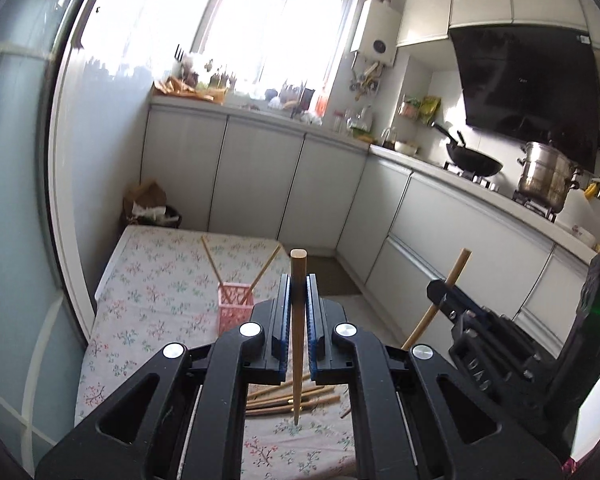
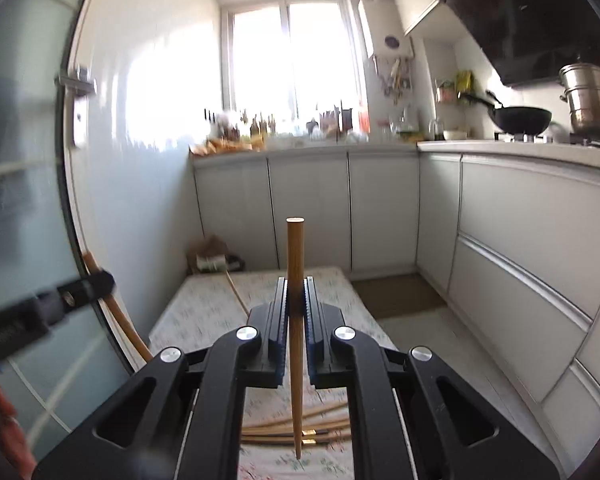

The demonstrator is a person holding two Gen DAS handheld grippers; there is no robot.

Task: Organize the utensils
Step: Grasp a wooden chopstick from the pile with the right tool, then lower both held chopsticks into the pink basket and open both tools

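My left gripper [image 1: 299, 286] is shut on a wooden chopstick [image 1: 298, 340] held upright, thick end up, its tip just above the floral tablecloth [image 1: 156, 280]. My right gripper [image 2: 296, 290] is shut on another upright chopstick [image 2: 295, 320]; it also shows in the left wrist view [image 1: 440, 296] to the right. A pile of several chopsticks [image 1: 284, 398] lies on the cloth below both grippers, also in the right wrist view [image 2: 320, 430]. A pink mesh holder [image 1: 236, 308] stands farther back with two chopsticks [image 1: 212, 264] leaning in it.
The table stands against a glass sliding door [image 1: 16, 200] on the left. Grey kitchen cabinets [image 1: 260, 184] run along the back and right, with a wok [image 1: 474, 164] and a steel pot [image 1: 546, 182] on the stove. A bin [image 1: 152, 208] stands behind the table.
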